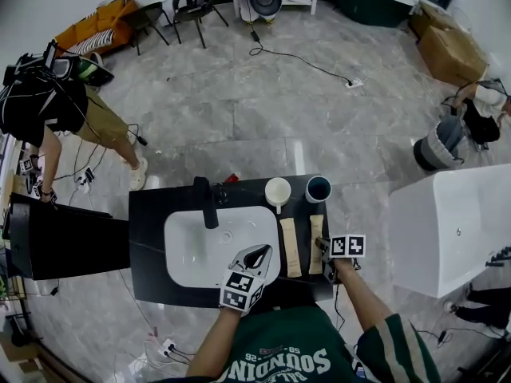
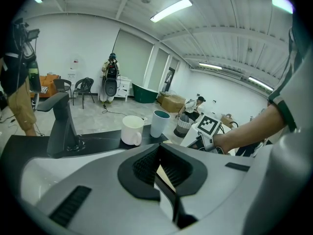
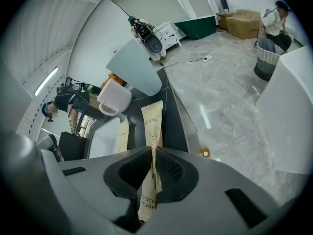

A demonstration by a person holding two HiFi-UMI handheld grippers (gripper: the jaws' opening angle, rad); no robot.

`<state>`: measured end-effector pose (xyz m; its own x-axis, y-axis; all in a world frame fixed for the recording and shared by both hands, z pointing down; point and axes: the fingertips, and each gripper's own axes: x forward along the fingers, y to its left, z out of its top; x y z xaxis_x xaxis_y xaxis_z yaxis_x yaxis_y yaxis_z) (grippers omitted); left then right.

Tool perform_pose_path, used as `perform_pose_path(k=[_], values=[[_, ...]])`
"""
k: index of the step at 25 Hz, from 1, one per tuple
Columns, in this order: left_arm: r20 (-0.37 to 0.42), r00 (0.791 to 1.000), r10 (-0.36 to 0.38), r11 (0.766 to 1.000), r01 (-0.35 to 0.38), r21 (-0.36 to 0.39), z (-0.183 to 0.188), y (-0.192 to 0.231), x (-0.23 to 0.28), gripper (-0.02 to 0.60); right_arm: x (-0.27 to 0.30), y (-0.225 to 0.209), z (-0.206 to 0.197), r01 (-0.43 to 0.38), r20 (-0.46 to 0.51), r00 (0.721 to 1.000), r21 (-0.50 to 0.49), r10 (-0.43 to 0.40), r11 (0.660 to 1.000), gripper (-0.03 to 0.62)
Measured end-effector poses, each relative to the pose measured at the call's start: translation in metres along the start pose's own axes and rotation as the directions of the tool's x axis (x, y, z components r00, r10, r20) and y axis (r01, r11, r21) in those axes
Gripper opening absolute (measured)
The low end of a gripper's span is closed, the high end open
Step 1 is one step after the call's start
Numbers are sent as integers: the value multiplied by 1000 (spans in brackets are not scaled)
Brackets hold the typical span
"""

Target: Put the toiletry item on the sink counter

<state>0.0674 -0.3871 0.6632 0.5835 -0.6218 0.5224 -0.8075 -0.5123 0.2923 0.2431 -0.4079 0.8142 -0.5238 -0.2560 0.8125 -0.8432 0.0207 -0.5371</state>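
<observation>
While the white bathtub ran off the right edge of the head view, the black sink counter lay nearly whole below the camera, with only its near edge covered by the person's arms. A standing person was on the floor well to the left. The white basin was set into the counter, its near right corner hidden by the left gripper, whose jaw tips met with nothing between them. The black faucet stood at the basin's far rim. The right gripper was clamped on the near end of a beige toothbrush packet, which stretched over the counter's right side. Whether the packet touched the surface could not be told. A second packet lay just to its left. Beyond them stood a white mug and a dark cup. A small red thing behind the counter was too small to make out.
</observation>
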Motion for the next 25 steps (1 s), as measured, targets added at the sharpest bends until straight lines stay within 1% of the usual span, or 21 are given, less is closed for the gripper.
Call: perform_pose_path(k=[5,8,12,14,19,23,25], values=[[-4,1000,10,1000,-10,-6,-2,1,-4,11,2,-3,0,63,-9,998,-98,-64,993,59],[-8,1000,14,1000,-14,-10,-5,1,-6,11,4,-6,-1,95,-14,995,-131,-98,987,106],[-5,1000,17,1000,-17,-14,-8,0,-10,11,4,-5,-3,114,-2,993,-161,-116,980,118],[-1,1000,17,1000,-17,-15,-7,-1,-13,11,1,-3,-1,118,24,993,-161,-116,980,125],[15,1000,8,1000,-8,-12,-4,-5,-20,11,-18,1,10,146,132,983,-153,-126,977,130],[28,1000,-2,1000,2,-2,-5,-11,-27,11,-30,5,9,141,178,977,-144,-114,979,129],[37,999,-8,1000,8,7,-5,-14,-31,11,-37,9,7,141,200,974,-145,-111,979,115]])
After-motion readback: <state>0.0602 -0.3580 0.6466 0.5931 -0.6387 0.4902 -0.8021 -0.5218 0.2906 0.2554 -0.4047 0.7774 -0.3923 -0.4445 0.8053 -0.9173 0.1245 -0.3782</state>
